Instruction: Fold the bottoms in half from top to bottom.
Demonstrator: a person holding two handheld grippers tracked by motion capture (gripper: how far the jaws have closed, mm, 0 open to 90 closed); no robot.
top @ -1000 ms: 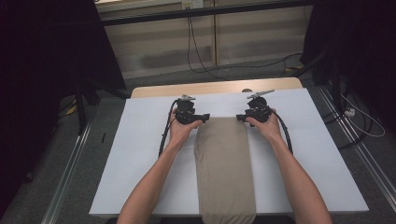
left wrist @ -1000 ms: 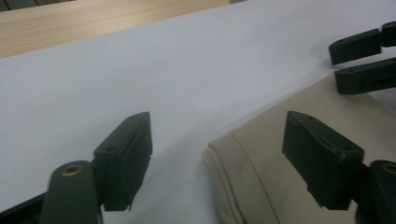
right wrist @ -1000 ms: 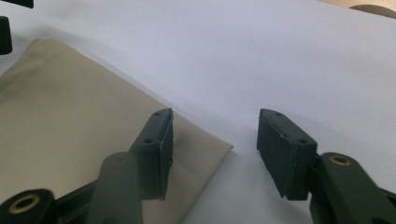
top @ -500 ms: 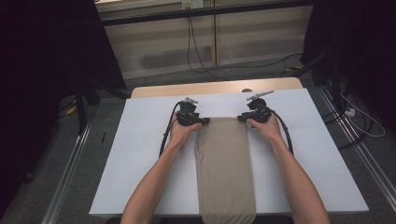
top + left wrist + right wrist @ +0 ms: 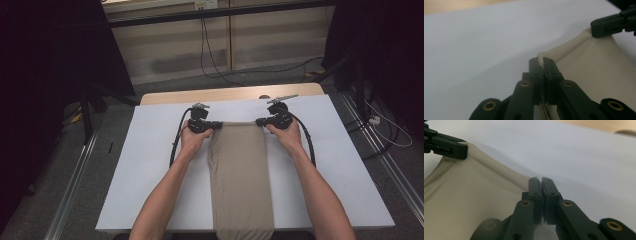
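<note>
High view: a folded beige cloth [image 5: 240, 180] lies lengthwise down the middle of the white tabletop [image 5: 150, 175], its near end hanging over the near edge. The left tongs [image 5: 216, 125] sit at the cloth's far left corner, the right tongs [image 5: 260, 121] at its far right corner, each held in a hand, with both forearms flanking the cloth. The far edge of the cloth is drawn straight between the two tongs.

Left gripper view: the left tongs [image 5: 543, 60] have just closed, and their jaws now stand together with a thin fold of the cloth's [image 5: 594, 75] corner pinched between them. The right tongs [image 5: 596, 26] clamp the opposite corner farther off.

Right gripper view: the right tongs [image 5: 541, 180] have likewise just closed and are clamped on the cloth [image 5: 474, 202] at its edge. The left tongs [image 5: 464, 151] grip the far corner, and the hem runs taut between the two.
</note>
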